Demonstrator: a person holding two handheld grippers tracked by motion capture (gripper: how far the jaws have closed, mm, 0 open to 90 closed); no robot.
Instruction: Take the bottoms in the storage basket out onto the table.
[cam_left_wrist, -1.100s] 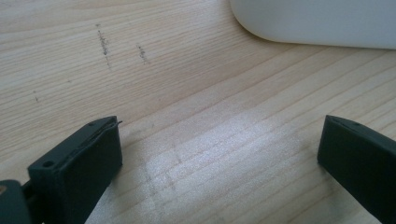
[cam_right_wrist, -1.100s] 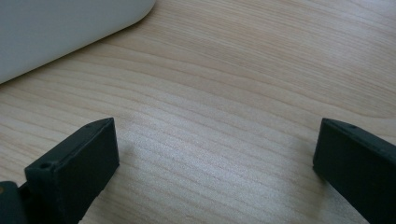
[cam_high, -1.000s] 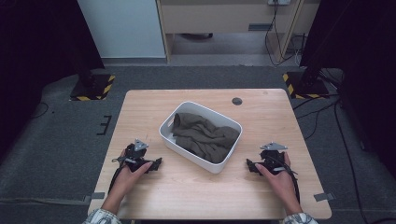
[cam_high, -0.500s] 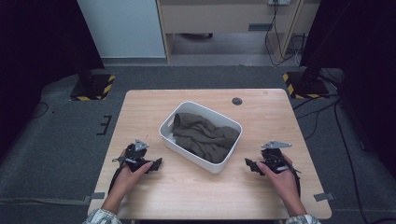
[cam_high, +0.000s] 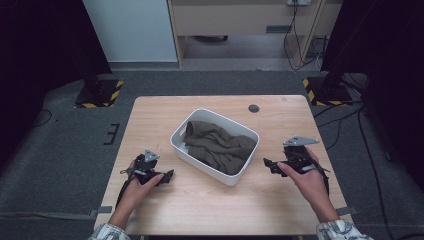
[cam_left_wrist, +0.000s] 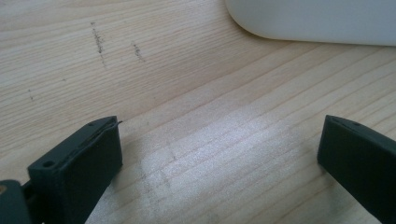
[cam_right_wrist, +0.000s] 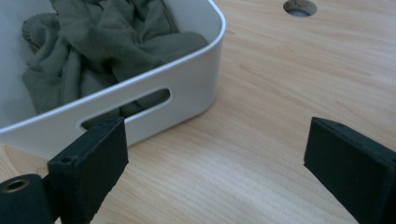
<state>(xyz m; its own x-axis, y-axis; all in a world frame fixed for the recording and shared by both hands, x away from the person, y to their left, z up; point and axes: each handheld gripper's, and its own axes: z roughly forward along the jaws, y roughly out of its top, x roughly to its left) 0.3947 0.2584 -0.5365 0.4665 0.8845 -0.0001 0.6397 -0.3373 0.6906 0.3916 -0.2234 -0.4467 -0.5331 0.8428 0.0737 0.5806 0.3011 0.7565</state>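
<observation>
Even overhead light falls on the pale wooden worktop (cam_high: 200, 200) — its surroundings sink into near-black at both sides of the high view. In the left gripper view a soft sheen glares off the grain mid-frame; nearest foreground edges blur slightly.

Counter (cam_high: 210, 210) centre is occupied by a white bin (cam_high: 186, 150) w/ olive cloth (cam_high: 220, 147) heaped inside. Bare wood is left on both sides & along the near edge. A small round hole (cam_high: 254, 108) is seen behind the bin.
</observation>
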